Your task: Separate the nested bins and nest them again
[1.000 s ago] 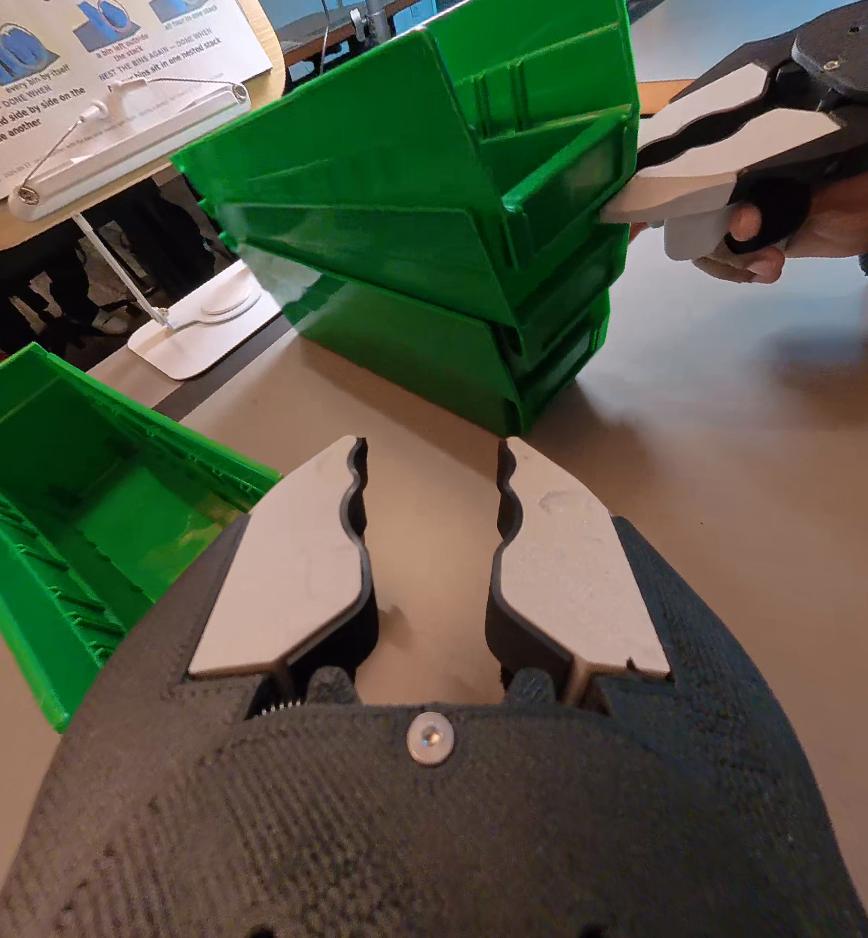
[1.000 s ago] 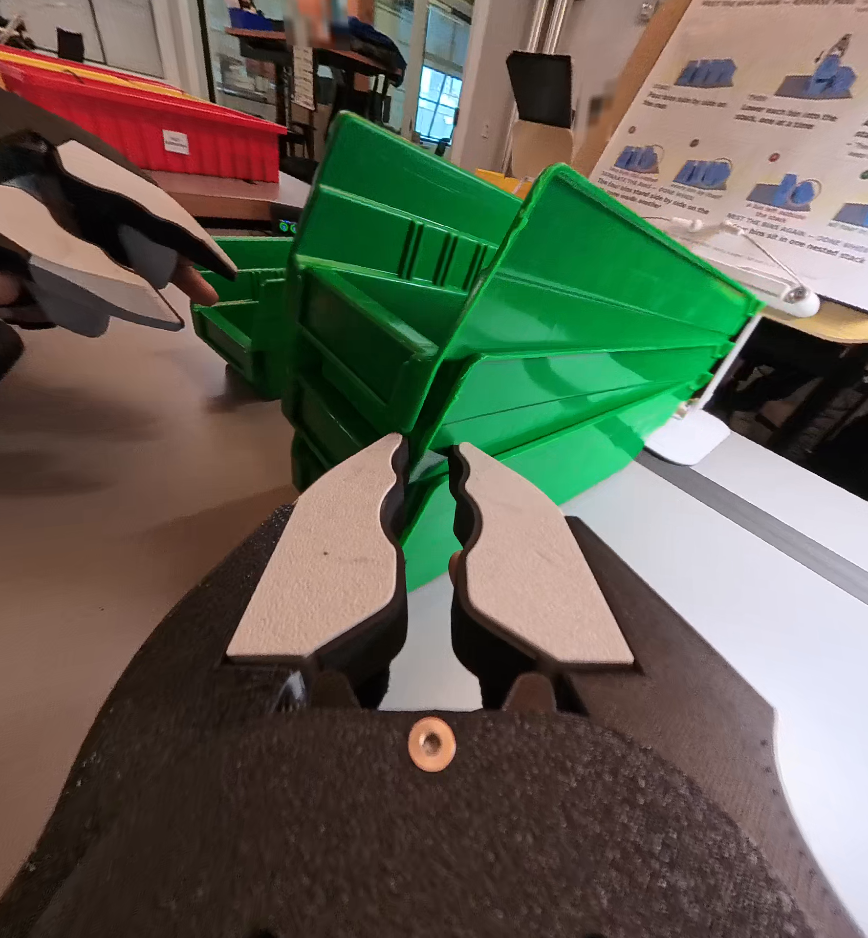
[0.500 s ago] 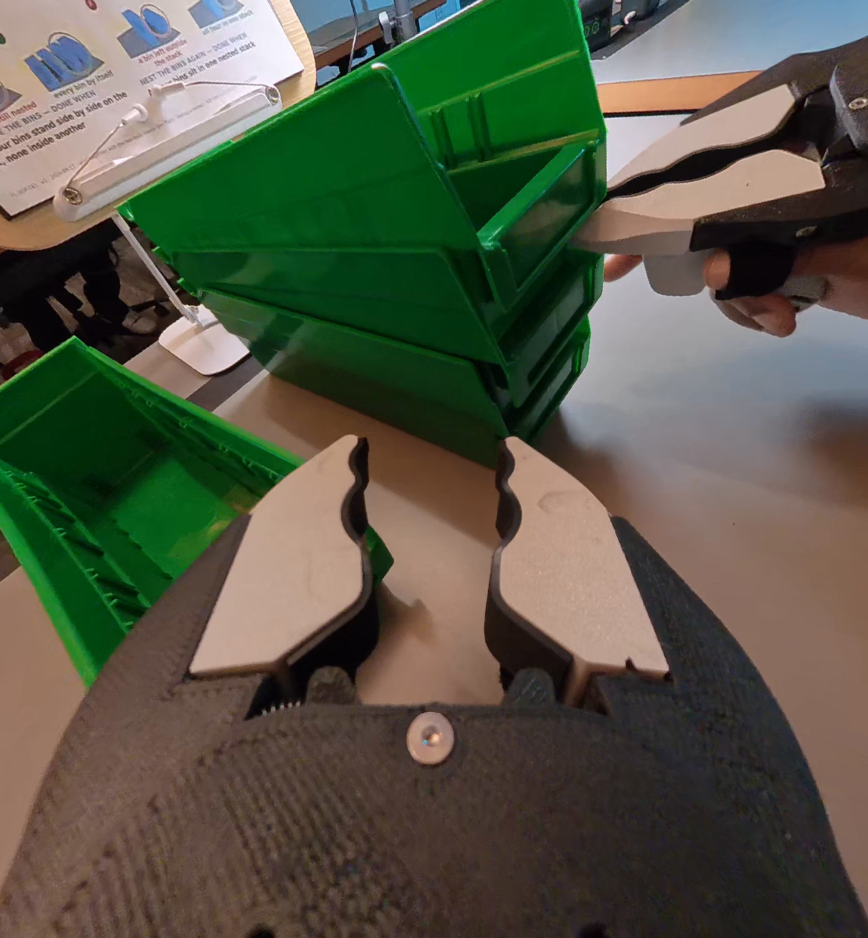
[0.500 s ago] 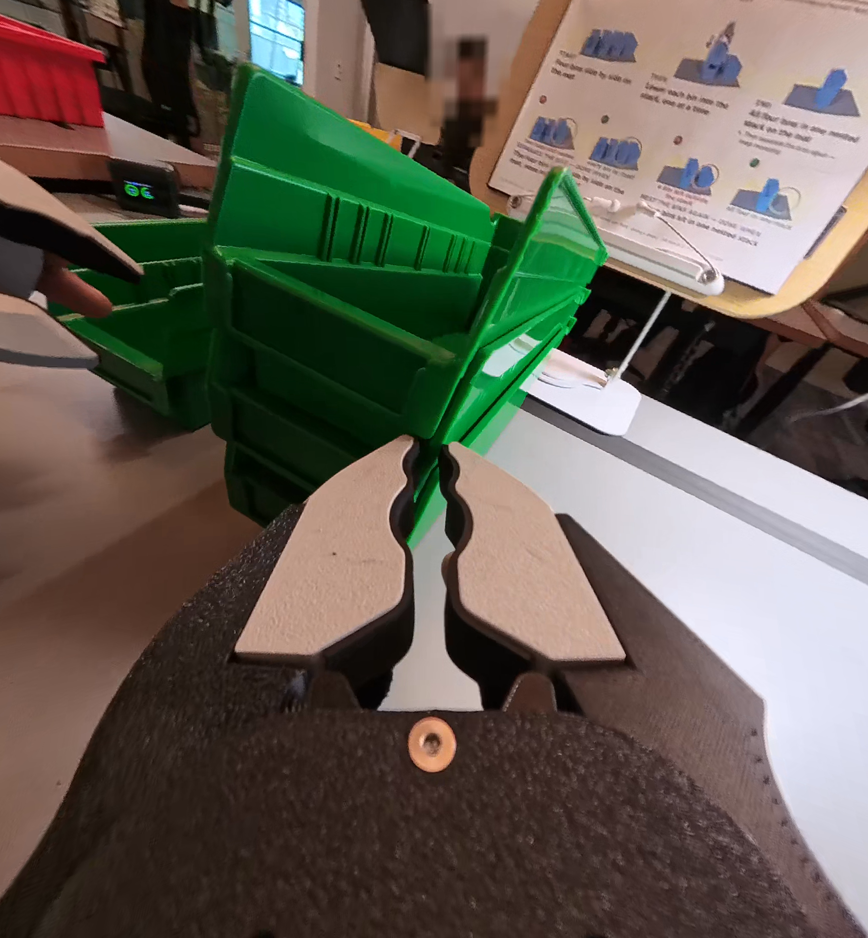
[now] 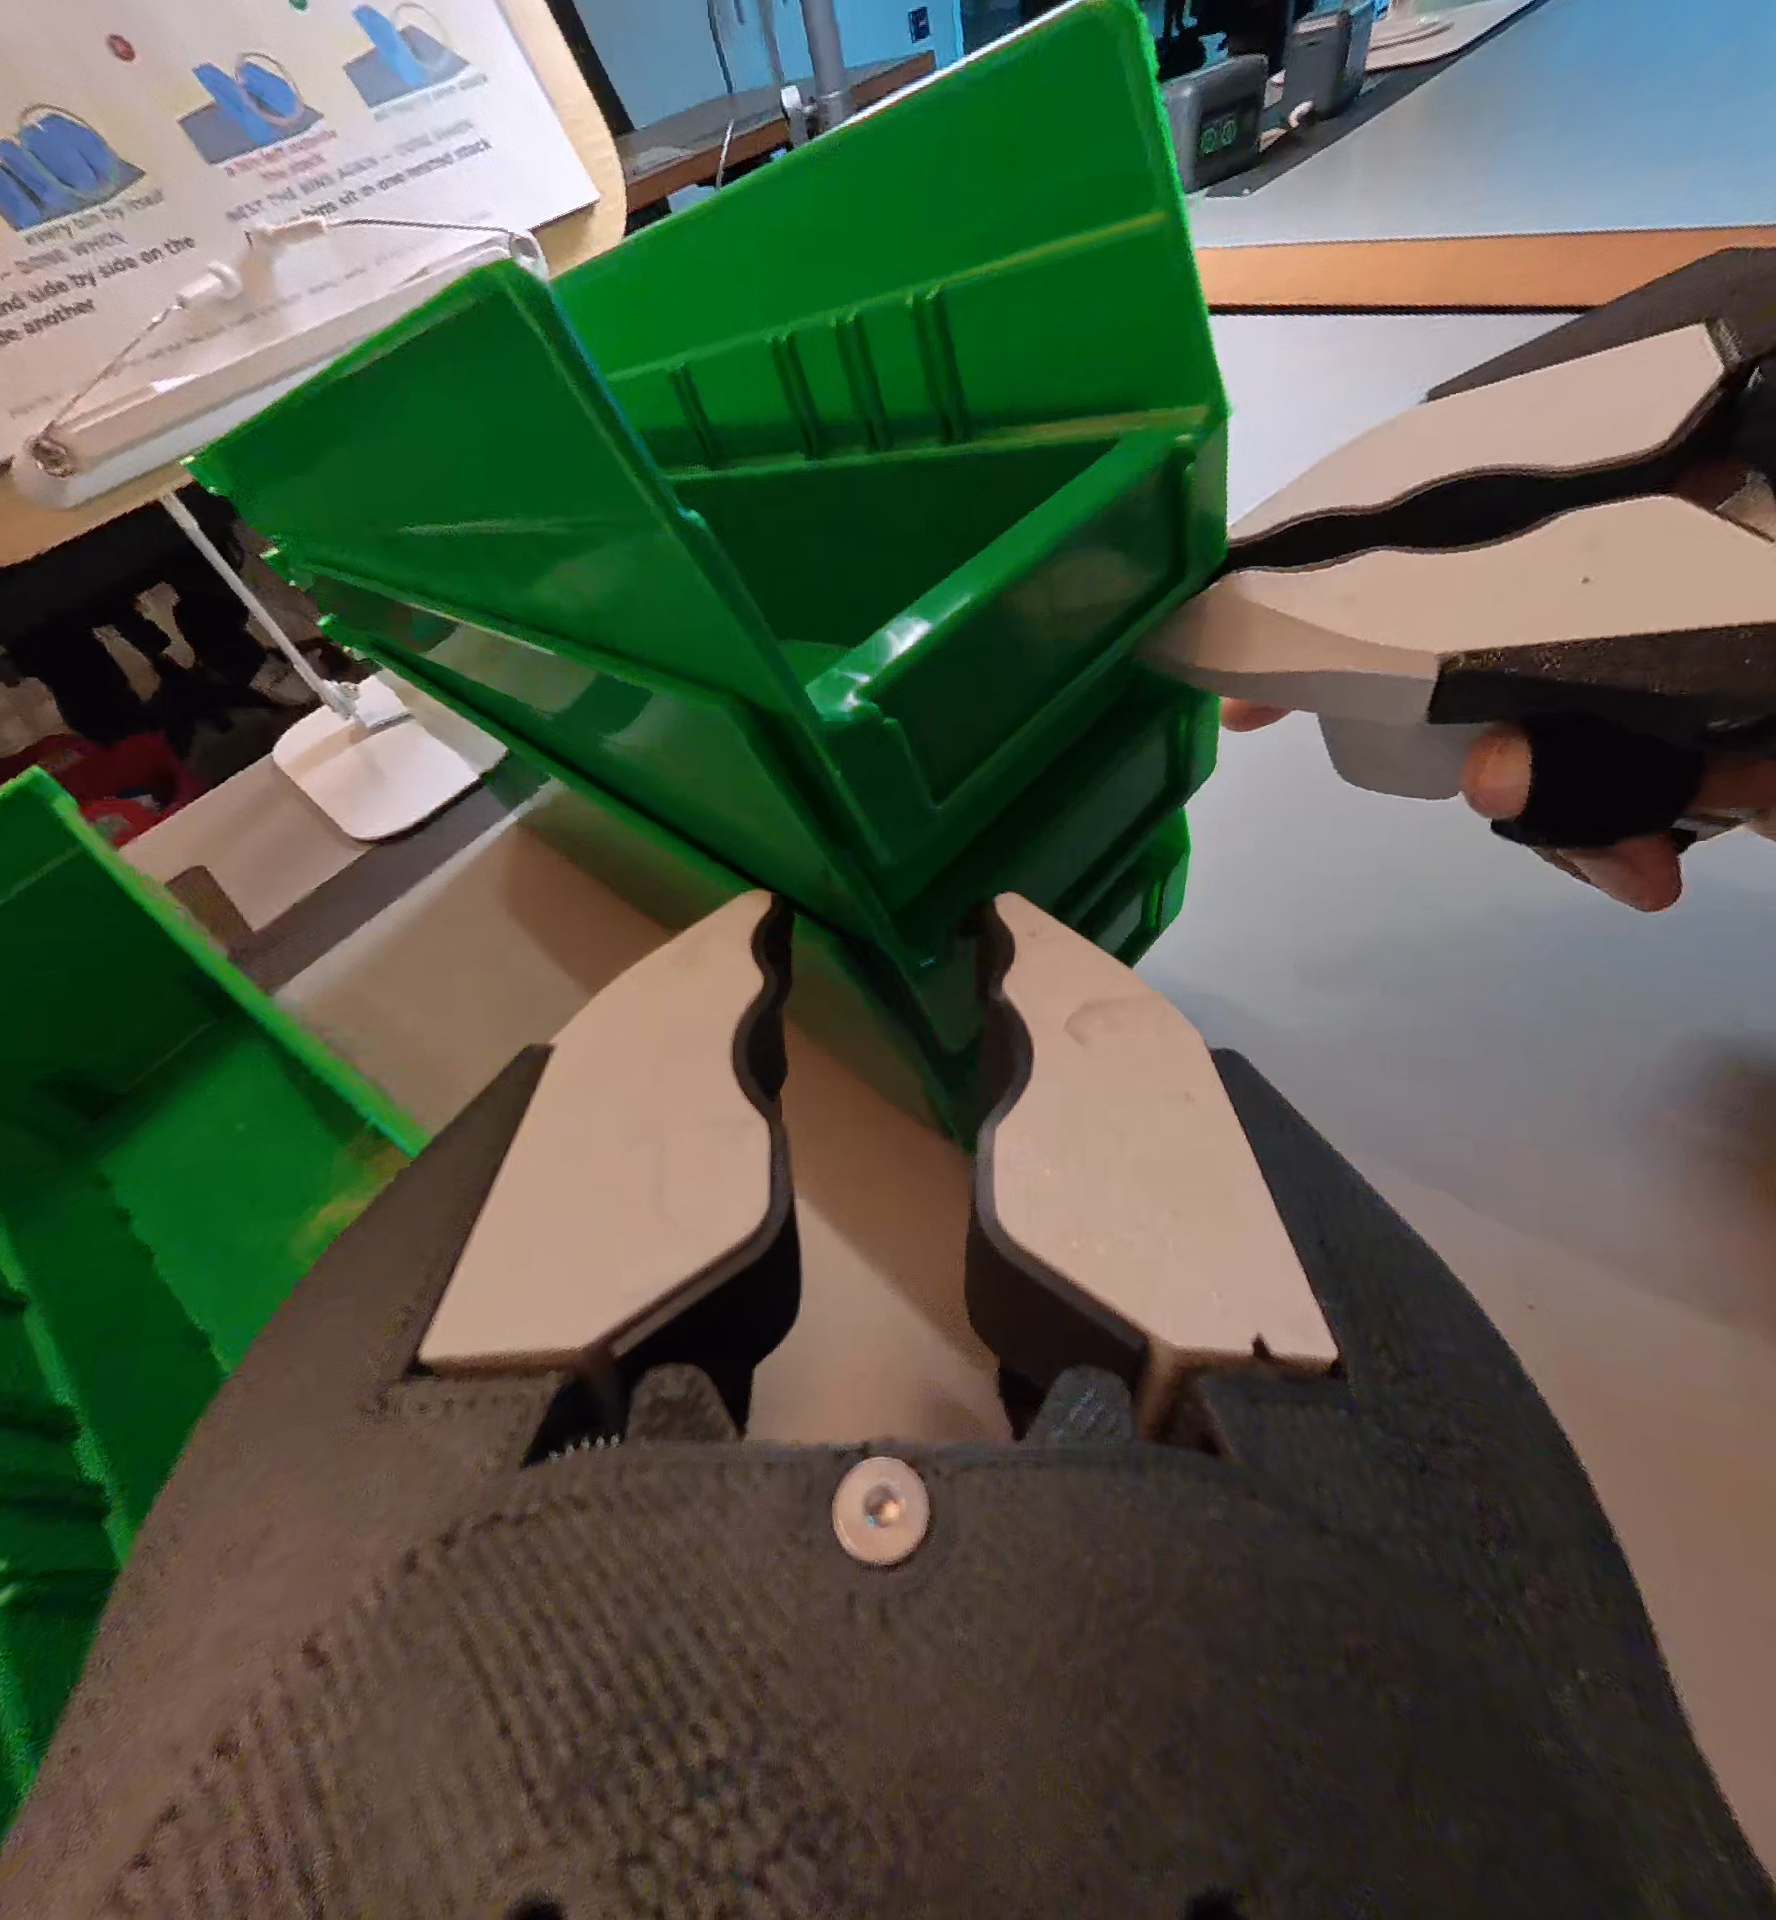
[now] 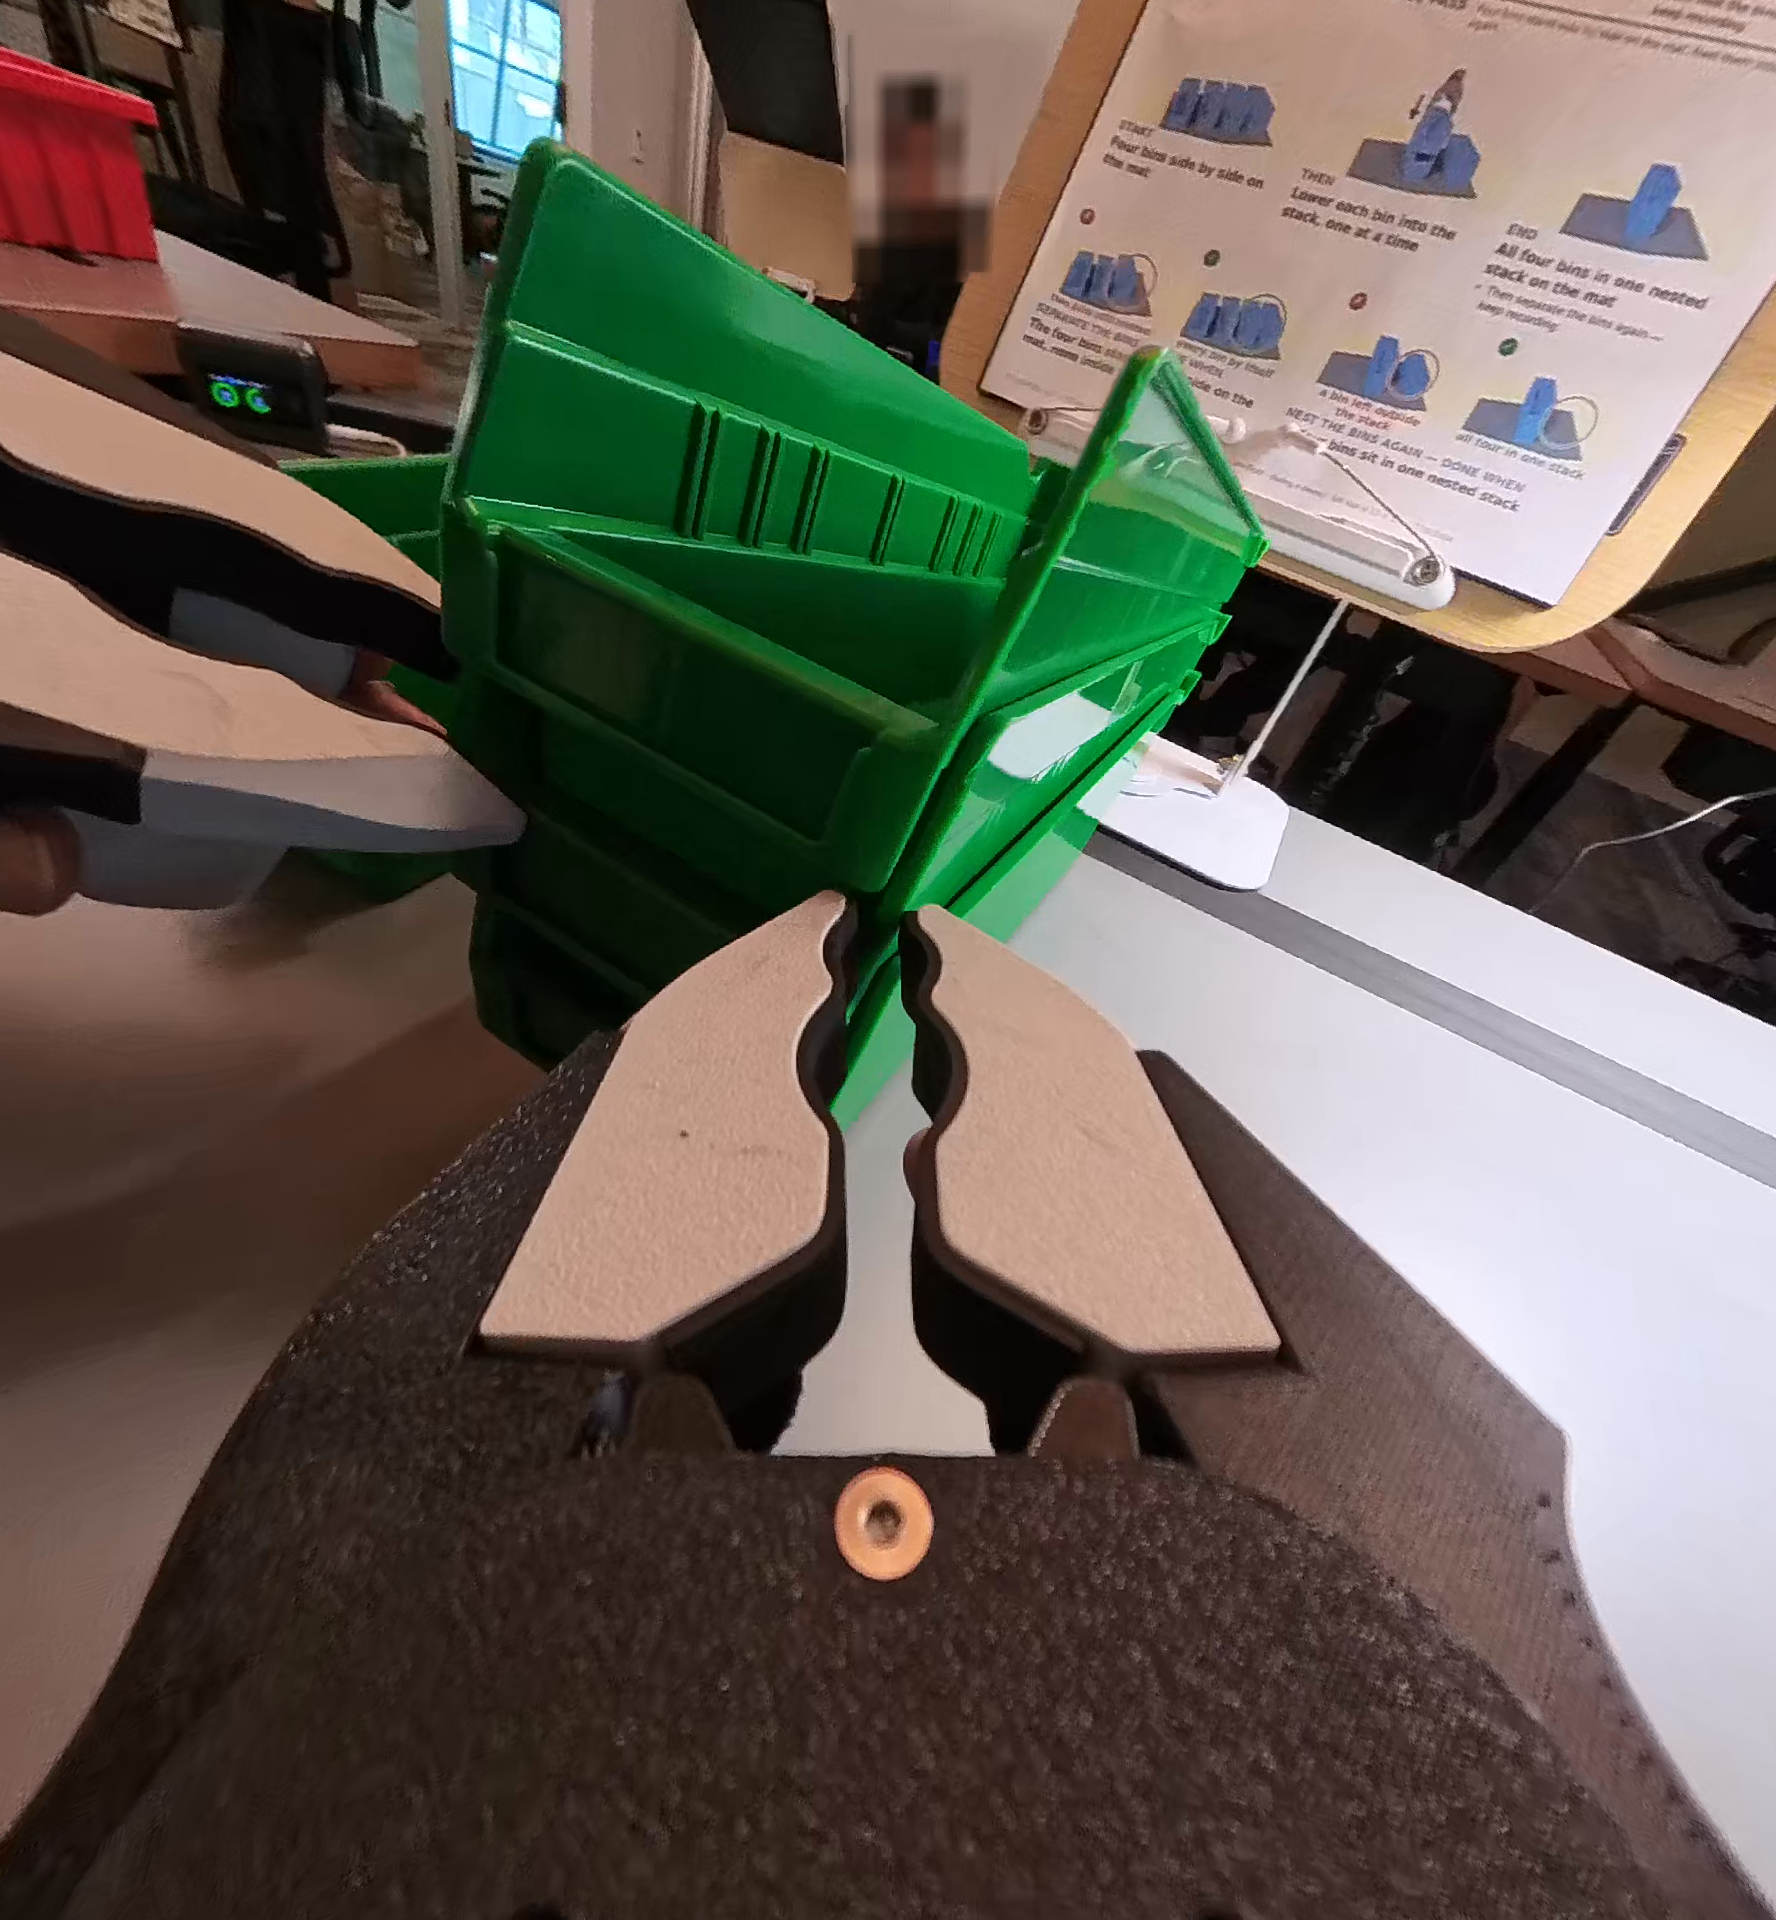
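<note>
A stack of three nested green bins (image 5: 1123, 769) stands on the tan mat (image 5: 1486, 1143). The top bin (image 5: 510, 540) is tilted up at its front, still inside the others. It also shows in the right wrist view (image 6: 759, 488). My right gripper (image 6: 876, 914) is shut on the top bin's front corner; it also shows in the left wrist view (image 5: 1190, 603). My left gripper (image 5: 889, 914) is open, with the other front corner of the lower bins between its fingers. A fourth green bin (image 5: 84, 1143) lies apart to the left.
An instruction sheet on a clip stand (image 5: 240, 156) is behind the stack, its white base (image 5: 375, 769) on the table. A grey strip (image 6: 1486, 1008) runs along the white table. A red crate (image 6: 22, 156) and a small device with green lights (image 6: 240, 395) sit on a far table. The gap from one gripper's tips to the other's is roughly 8 centimetres.
My left gripper has moved forward until its open fingers straddle the stack's corner. My right gripper has closed tighter on the top bin's corner and swung round toward the stack's front.
</note>
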Action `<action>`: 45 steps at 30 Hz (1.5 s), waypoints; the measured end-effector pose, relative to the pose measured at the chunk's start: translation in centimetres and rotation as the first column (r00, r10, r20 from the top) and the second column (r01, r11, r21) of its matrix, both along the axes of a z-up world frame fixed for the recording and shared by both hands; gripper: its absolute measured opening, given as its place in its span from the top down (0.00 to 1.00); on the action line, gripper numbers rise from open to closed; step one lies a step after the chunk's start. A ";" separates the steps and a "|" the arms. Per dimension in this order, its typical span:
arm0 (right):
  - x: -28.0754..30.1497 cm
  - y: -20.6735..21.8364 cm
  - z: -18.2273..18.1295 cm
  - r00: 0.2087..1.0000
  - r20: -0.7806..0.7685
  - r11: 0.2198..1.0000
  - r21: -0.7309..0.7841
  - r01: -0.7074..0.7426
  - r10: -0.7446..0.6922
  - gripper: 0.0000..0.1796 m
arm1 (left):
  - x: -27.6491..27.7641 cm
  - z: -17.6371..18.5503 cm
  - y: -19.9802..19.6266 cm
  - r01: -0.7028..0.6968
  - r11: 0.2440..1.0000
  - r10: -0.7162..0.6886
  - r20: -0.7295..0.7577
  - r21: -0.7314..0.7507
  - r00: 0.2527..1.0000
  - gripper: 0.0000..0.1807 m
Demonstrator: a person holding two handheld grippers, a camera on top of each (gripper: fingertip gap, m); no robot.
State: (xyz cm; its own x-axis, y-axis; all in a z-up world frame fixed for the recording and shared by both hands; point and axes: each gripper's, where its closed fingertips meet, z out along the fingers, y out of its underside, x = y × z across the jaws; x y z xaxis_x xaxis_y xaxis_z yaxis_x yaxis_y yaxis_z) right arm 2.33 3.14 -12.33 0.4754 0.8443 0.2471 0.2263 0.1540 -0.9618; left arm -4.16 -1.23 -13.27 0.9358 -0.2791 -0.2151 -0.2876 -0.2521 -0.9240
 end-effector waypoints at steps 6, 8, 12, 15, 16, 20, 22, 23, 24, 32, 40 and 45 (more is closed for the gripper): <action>-0.2 1.6 -0.1 1.000 -0.013 1.000 -0.014 -0.020 0.020 0.96 | 0.1 -0.2 1.6 -0.008 1.000 0.008 -0.026 0.008 1.000 0.84; -0.3 2.2 -0.1 0.999 -0.018 0.998 -0.055 -0.033 0.032 0.96 | 0.0 -0.2 2.1 -0.007 1.000 0.007 -0.010 0.013 1.000 0.85; -0.5 2.8 -0.1 0.996 -0.046 0.989 -0.125 -0.085 0.079 0.96 | 0.0 -0.2 2.7 -0.021 0.999 0.022 -0.026 0.036 0.999 0.85; -0.5 2.9 -0.2 0.995 -0.048 0.986 -0.132 -0.098 0.092 0.95 | 0.0 -0.2 2.7 -0.022 0.999 0.022 -0.021 0.033 1.000 0.85; -0.5 2.9 -0.2 0.995 -0.041 0.988 -0.125 -0.094 0.089 0.95 | 0.0 -0.2 2.7 -0.022 0.999 0.023 -0.021 0.030 1.000 0.85; -0.4 2.8 -0.3 0.996 -0.023 0.989 -0.119 -0.093 0.090 0.96 | 0.4 -0.1 2.3 0.010 1.000 -0.011 0.008 0.009 1.000 0.82; -0.2 2.5 -0.3 0.994 -0.022 0.984 -0.142 -0.109 0.107 0.96 | 0.6 0.0 2.1 0.020 1.000 -0.020 0.021 -0.008 1.000 0.82; -0.2 2.4 -0.3 0.993 -0.024 0.981 -0.154 -0.115 0.113 0.96 | 0.6 0.0 1.9 0.022 1.000 -0.022 0.025 -0.012 0.999 0.83; 0.0 2.2 -0.3 0.993 -0.022 0.980 -0.157 -0.118 0.116 0.96 | 0.7 0.0 1.8 0.026 1.000 -0.026 0.027 -0.014 0.999 0.84; 0.7 1.5 -0.3 0.993 0.007 0.988 -0.107 -0.114 0.116 0.95 | 1.4 0.3 0.8 0.062 0.998 -0.062 0.016 -0.018 0.998 0.83; 4.1 0.1 2.7 0.981 -0.024 0.972 -0.133 -0.196 0.194 0.73 | -5.6 5.9 -2.0 0.002 0.999 -0.008 -0.096 -0.054 0.995 0.75; 8.1 -2.0 2.8 0.973 -0.056 0.962 -0.142 -0.232 0.226 0.70 | -9.5 2.4 -3.1 0.020 0.927 -0.104 -0.207 -0.374 0.973 0.74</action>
State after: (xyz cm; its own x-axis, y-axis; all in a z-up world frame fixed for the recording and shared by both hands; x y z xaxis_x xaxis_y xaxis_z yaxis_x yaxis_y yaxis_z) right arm 10.43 1.11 -9.52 0.2724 0.9573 0.0973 0.1634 0.0537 -0.9851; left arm -13.66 -4.33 -10.89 0.8553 -0.4335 -0.2838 -0.4980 -0.5362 -0.6815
